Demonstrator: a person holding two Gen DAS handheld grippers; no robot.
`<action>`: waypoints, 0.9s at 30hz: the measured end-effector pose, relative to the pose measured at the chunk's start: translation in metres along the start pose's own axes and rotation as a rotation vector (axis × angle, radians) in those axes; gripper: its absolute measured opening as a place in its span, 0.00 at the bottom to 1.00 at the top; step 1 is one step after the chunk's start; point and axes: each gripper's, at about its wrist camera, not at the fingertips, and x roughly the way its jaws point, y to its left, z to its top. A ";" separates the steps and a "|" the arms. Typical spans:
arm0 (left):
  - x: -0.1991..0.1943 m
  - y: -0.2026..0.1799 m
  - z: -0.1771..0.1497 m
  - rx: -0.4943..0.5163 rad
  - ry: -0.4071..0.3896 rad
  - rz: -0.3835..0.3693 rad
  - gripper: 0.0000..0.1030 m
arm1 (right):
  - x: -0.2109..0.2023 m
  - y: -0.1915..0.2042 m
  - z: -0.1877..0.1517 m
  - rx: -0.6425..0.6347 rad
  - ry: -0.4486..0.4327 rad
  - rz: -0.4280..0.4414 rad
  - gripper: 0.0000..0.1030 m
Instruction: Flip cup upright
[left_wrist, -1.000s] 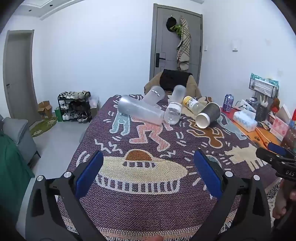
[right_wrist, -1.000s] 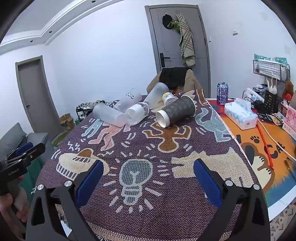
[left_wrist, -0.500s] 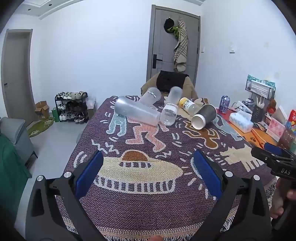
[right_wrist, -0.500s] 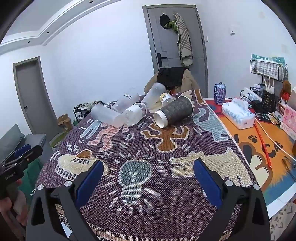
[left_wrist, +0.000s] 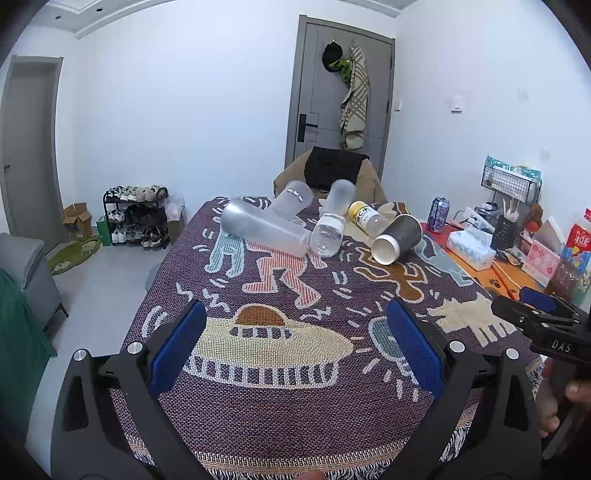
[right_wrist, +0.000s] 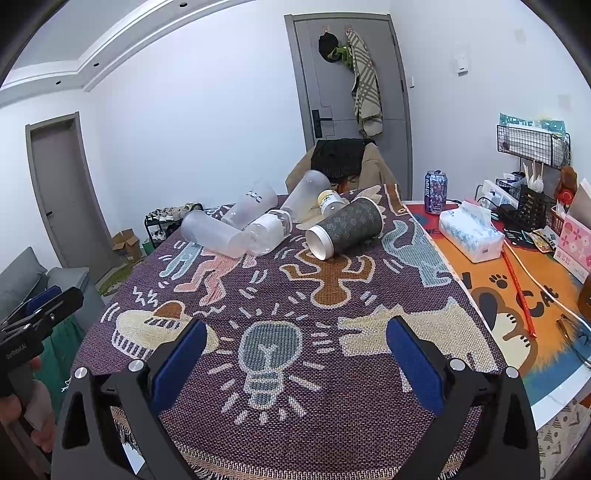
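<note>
A dark patterned paper cup (left_wrist: 399, 237) (right_wrist: 347, 229) lies on its side at the far end of the patterned cloth, white base toward me. Frosted plastic cups (left_wrist: 264, 231) (right_wrist: 216, 233) lie on their sides beside it, with a clear bottle (left_wrist: 327, 235) and a yellow-capped bottle (left_wrist: 365, 218). My left gripper (left_wrist: 295, 347) is open and empty over the near end of the cloth. My right gripper (right_wrist: 293, 349) is open and empty, also near the front edge, well short of the cups.
A tissue box (right_wrist: 469, 230), drink can (right_wrist: 436, 192), wire rack (right_wrist: 532, 146) and small items crowd the orange mat (right_wrist: 517, 295) on the right. A chair (left_wrist: 332, 173) stands behind the table's far end. The right gripper shows at the left view's right edge (left_wrist: 543, 321).
Both grippers have drifted slightly; the view tilted a little and the cups appear marginally lower and nearer. Nothing on the table has moved, and both grippers stay open.
</note>
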 end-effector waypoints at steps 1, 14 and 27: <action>0.000 0.000 0.000 0.000 -0.001 0.001 0.95 | 0.000 0.001 0.000 -0.004 -0.001 -0.002 0.93; -0.005 -0.003 0.001 0.005 -0.008 -0.020 0.95 | -0.008 -0.005 0.001 0.012 -0.018 -0.019 0.93; -0.009 -0.008 0.000 0.016 -0.011 -0.029 0.95 | -0.012 -0.012 0.002 0.026 -0.028 -0.016 0.93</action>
